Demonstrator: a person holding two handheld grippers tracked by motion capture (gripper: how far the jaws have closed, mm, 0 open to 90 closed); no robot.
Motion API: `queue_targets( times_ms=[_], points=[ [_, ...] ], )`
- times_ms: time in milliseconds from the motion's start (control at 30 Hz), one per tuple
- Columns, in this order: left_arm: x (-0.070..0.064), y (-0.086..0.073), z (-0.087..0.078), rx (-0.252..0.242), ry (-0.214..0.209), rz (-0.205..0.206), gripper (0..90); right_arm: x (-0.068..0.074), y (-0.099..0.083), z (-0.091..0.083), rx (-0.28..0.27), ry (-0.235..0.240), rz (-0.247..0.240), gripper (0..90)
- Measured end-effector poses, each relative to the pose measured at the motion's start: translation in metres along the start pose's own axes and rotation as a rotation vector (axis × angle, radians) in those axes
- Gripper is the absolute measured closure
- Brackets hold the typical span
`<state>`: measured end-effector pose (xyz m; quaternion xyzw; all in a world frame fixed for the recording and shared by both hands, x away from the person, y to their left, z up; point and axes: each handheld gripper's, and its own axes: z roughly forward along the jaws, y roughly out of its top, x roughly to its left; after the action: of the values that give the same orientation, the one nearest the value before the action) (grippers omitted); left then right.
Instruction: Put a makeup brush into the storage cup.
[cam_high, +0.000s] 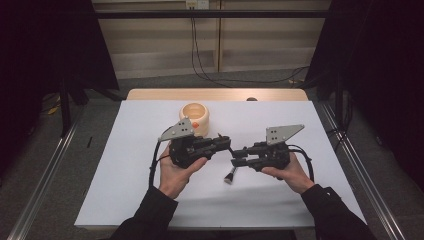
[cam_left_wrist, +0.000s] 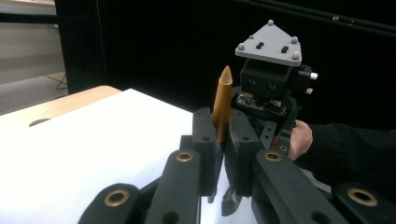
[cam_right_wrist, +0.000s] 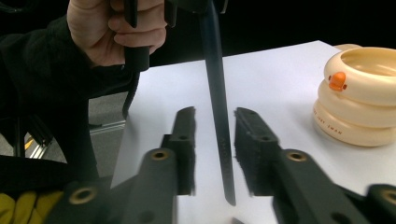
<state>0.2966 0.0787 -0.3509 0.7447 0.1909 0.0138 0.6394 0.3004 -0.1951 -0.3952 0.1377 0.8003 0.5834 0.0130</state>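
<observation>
A thin brush (cam_high: 230, 176) with a dark handle and a pointed orange-brown end hangs over the white sheet. My left gripper (cam_high: 225, 142) is shut on the brush (cam_left_wrist: 223, 93), whose pointed end sticks out past the jaws. In the right gripper view the dark handle (cam_right_wrist: 219, 121) runs down between the jaws of my right gripper (cam_right_wrist: 215, 114). That gripper is open, with a gap on each side of the handle. From above, my right gripper (cam_high: 236, 157) faces the left one tip to tip. The brush head with its silver collar hangs below them.
A cream stacked-ring duck bowl (cam_high: 195, 117) with an orange beak stands behind the left gripper, and also at the right gripper view's right edge (cam_right_wrist: 359, 98). The white sheet (cam_high: 150, 190) covers a wooden table (cam_high: 215, 94). Dark curtains and metal rails flank the table.
</observation>
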Motion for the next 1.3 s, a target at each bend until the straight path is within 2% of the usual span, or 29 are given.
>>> queue_targets(
  times_ms=[67,300,400,500,633,700,800,833,933,1000,1067,1167,1267,1300],
  points=[
    [0.000,0.000,0.000,0.007,-0.004,-0.018,84.0,0.000,0.000,0.000,0.003,0.001,0.000,65.2],
    [0.000,0.001,-0.002,0.024,0.023,0.002,84.0,0.000,0.000,-0.001,0.006,0.001,0.004,55.8],
    [0.001,0.002,-0.004,0.027,0.033,-0.003,84.0,0.000,0.000,-0.001,0.003,0.000,0.006,50.5],
    [0.002,0.003,-0.006,0.023,0.045,-0.006,84.0,0.003,0.002,-0.002,-0.004,-0.020,-0.014,40.5],
    [0.003,0.005,-0.010,0.017,0.061,0.000,84.0,0.004,0.003,-0.004,-0.033,-0.054,-0.008,25.2],
    [0.003,0.005,-0.012,0.021,0.069,0.011,84.0,0.003,0.002,-0.005,-0.037,-0.069,-0.006,22.3],
    [0.003,0.005,-0.013,0.015,0.081,0.011,84.0,0.004,0.002,-0.005,-0.045,-0.057,-0.001,14.4],
    [0.004,0.005,-0.013,0.021,0.086,0.019,84.0,0.005,0.001,-0.005,-0.037,-0.066,-0.014,11.8],
    [0.005,0.004,-0.012,0.024,0.097,0.014,84.0,0.007,0.000,-0.003,-0.031,-0.078,-0.040,8.2],
    [0.006,0.004,-0.014,0.033,0.112,0.022,84.0,0.009,-0.001,-0.003,-0.035,-0.113,-0.047,8.1],
    [0.007,0.004,-0.015,0.027,0.116,0.019,84.1,0.008,-0.003,-0.004,-0.052,-0.104,-0.036,6.7],
    [0.009,0.004,-0.018,0.024,0.126,0.020,84.0,0.007,-0.005,-0.007,-0.061,-0.152,-0.015,4.7],
    [0.011,0.003,-0.019,0.025,0.131,0.019,84.0,0.008,-0.008,-0.012,-0.062,-0.219,-0.015,4.8],
    [0.012,0.003,-0.019,0.029,0.136,0.019,84.0,0.008,-0.010,-0.015,-0.075,-0.222,-0.004,4.7]
  ],
)
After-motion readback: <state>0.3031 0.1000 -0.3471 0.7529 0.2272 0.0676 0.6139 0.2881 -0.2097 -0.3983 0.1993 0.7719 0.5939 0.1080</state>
